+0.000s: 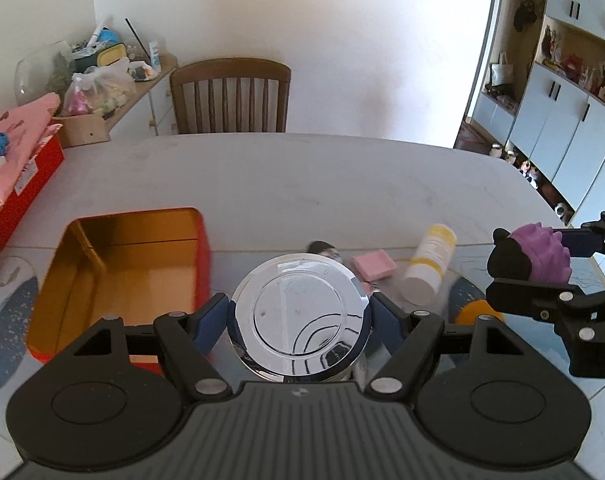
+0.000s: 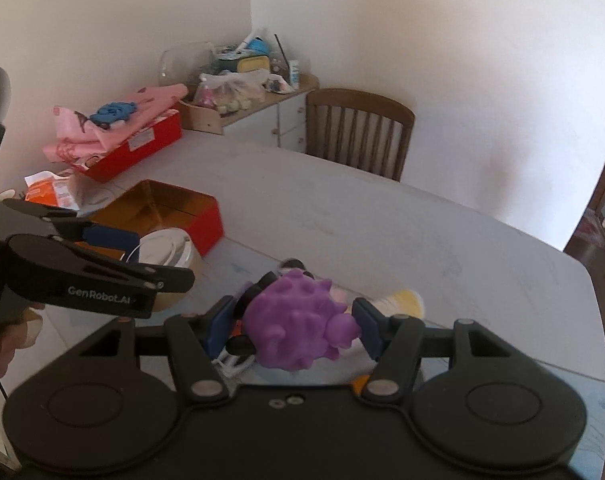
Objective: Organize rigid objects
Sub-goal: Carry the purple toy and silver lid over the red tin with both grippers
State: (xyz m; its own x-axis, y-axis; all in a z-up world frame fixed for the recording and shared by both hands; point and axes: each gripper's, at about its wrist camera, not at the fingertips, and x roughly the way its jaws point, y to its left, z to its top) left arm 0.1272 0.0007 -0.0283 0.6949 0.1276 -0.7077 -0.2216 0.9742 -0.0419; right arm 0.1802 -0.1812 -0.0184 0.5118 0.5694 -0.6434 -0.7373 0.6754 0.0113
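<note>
Left wrist view. Left gripper (image 1: pixel 300 312): fingers are clamped on a chromed round push-button cap (image 1: pixel 300 316), held clear of the tabletop (image 1: pixel 302 176). An open orange tin box (image 1: pixel 122 276), red outside and seemingly empty, is seen just to the left of the cap and below it; the left hand is judged the nearer to it, so the coming placement turns on a short move leftward. Beyond the cap, a pink block (image 1: pixel 374 266) and a yellow-banded white tube (image 1: pixel 430 264) are seen lying on the tabletop, the tube's long axis running away from the camera. A wooden chair (image 1: pixel 230 96) is set at the far edge.

Right wrist view. Right gripper (image 2: pixel 292 330): fingers are pinched on a purple knobbly toy figure (image 2: pixel 298 328), held aloft. The tin box lies well to the left, past the left gripper. The tabletop is pale grey; white walls and a cluttered sideboard (image 2: pixel 246 112) are noted behind.
</note>
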